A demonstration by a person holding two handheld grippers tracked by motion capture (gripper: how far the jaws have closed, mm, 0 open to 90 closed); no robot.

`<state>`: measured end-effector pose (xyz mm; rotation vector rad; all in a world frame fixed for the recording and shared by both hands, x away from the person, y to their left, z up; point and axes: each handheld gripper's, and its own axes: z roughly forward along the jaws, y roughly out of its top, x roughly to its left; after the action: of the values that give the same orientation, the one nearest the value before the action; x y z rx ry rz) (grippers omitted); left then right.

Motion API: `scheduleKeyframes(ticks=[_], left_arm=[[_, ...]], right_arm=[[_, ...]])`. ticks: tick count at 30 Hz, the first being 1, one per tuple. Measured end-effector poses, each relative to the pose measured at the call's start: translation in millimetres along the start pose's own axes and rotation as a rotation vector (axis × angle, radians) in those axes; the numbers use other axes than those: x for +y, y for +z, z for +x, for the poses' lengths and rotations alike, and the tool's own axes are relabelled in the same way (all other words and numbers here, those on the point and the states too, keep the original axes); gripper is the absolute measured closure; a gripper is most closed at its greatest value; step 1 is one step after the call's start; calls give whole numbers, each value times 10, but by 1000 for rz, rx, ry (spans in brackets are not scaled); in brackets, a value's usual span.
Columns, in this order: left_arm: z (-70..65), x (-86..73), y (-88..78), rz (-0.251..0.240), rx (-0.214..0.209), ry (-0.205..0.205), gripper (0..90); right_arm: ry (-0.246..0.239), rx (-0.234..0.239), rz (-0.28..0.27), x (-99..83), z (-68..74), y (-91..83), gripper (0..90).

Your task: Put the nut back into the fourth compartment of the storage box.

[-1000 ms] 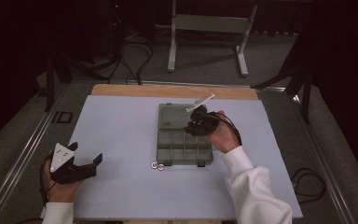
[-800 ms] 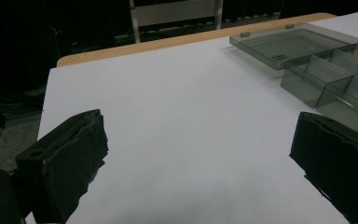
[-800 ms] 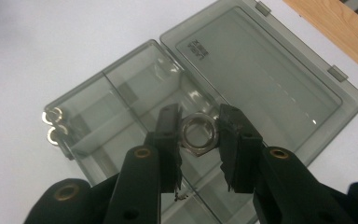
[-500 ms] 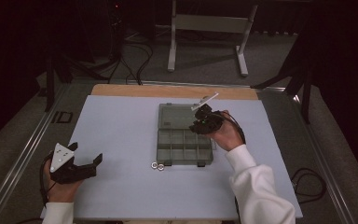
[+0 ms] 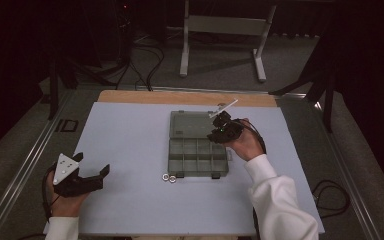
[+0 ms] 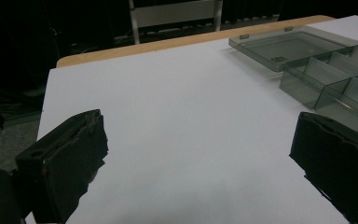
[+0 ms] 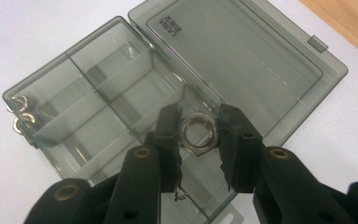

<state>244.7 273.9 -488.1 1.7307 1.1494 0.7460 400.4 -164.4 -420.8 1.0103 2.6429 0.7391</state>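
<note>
Covering most of the table is a pale sheet, and on it, right of the middle, lies an open grey box with its lid folded flat away from the person and its compartments toward them. Over the box's far right compartments hangs the right gripper, jaws pinching a metal nut by its sides, while the left gripper sits near the table's front left corner, well apart from the box, jaws spread on nothing. Smallest, two more nuts lie on the sheet just outside the box's near left corner.
</note>
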Motion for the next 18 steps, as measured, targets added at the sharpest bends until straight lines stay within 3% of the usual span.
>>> scheduleKeyframes(ticks=[18], left_arm=[[-2,1,0,-1,-1,-2,36]], right_arm=[[33,2,39,-165,-116,80,702]])
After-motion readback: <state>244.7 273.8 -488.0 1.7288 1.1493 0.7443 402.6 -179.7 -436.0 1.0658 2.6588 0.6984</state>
